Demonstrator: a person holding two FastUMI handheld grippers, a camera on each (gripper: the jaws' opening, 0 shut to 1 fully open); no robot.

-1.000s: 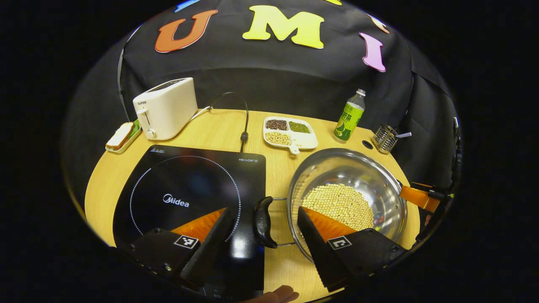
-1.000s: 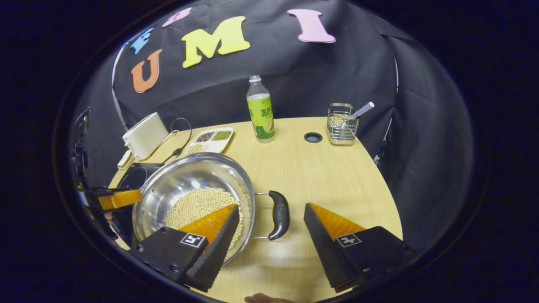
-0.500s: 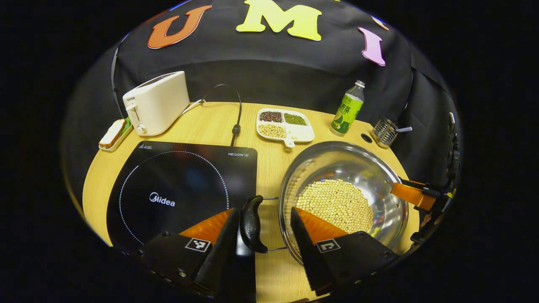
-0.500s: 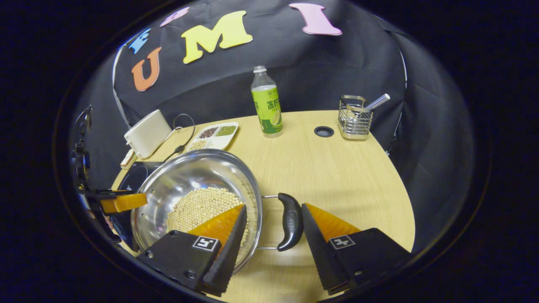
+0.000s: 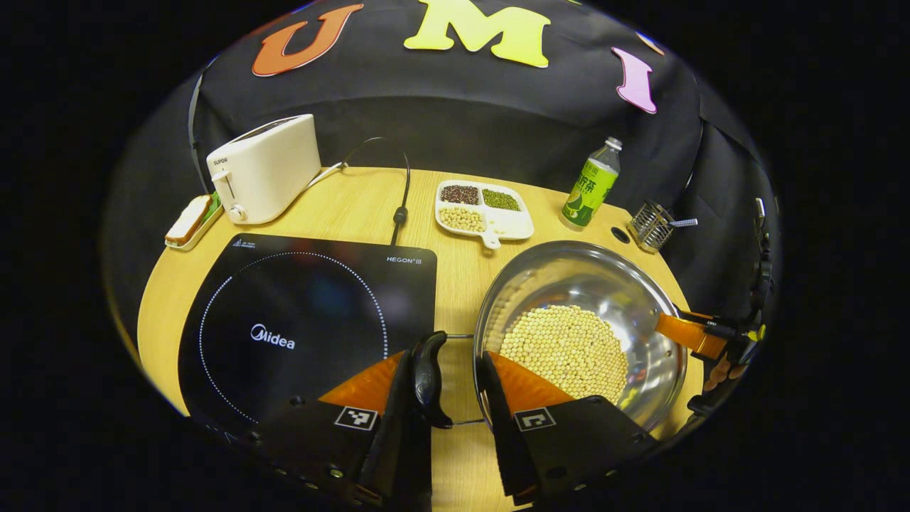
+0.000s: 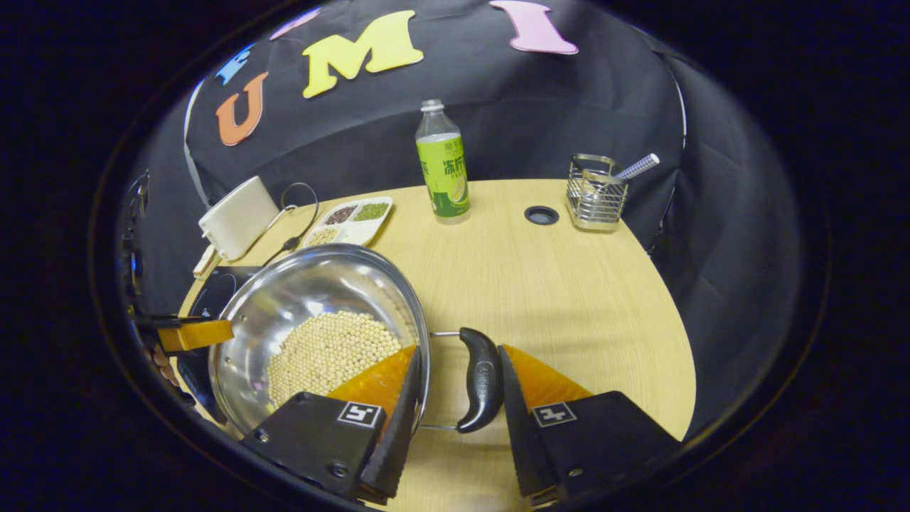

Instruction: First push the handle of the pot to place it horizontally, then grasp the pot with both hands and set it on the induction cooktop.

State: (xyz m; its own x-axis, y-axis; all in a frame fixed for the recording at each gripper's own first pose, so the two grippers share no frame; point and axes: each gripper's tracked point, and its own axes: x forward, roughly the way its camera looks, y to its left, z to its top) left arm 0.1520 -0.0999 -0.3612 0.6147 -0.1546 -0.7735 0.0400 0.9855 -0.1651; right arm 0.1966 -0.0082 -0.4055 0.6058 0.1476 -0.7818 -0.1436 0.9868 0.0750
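A steel pot (image 5: 569, 259) (image 6: 320, 284) holding pale beans stands on the wooden table, just right of the black induction cooktop (image 5: 298, 313) (image 6: 220, 284). Its two black side handles lie level. My left gripper (image 5: 446, 355) straddles the left handle (image 5: 429, 377); the jaws are narrowed, one finger is against the handle, and a gap shows on the pot side. My right gripper (image 6: 458, 350) straddles the right handle (image 6: 480, 380) the same way, with its outer finger against the handle. Each gripper also shows far off at the pot's other side, the right gripper (image 5: 693, 334) and the left gripper (image 6: 192, 334).
A white toaster (image 5: 263, 167), a bread plate (image 5: 188, 224), a power cable, a divided dish of beans (image 5: 483, 210), a green bottle (image 5: 590, 188) (image 6: 442, 167) and a wire holder (image 5: 650, 224) (image 6: 593, 199) line the table's far side. A cable hole (image 6: 542, 215) lies beside the holder.
Both grippers have moved in over the pot's side handles and their jaws have narrowed from wide open to close around them. The pot has stayed in place.
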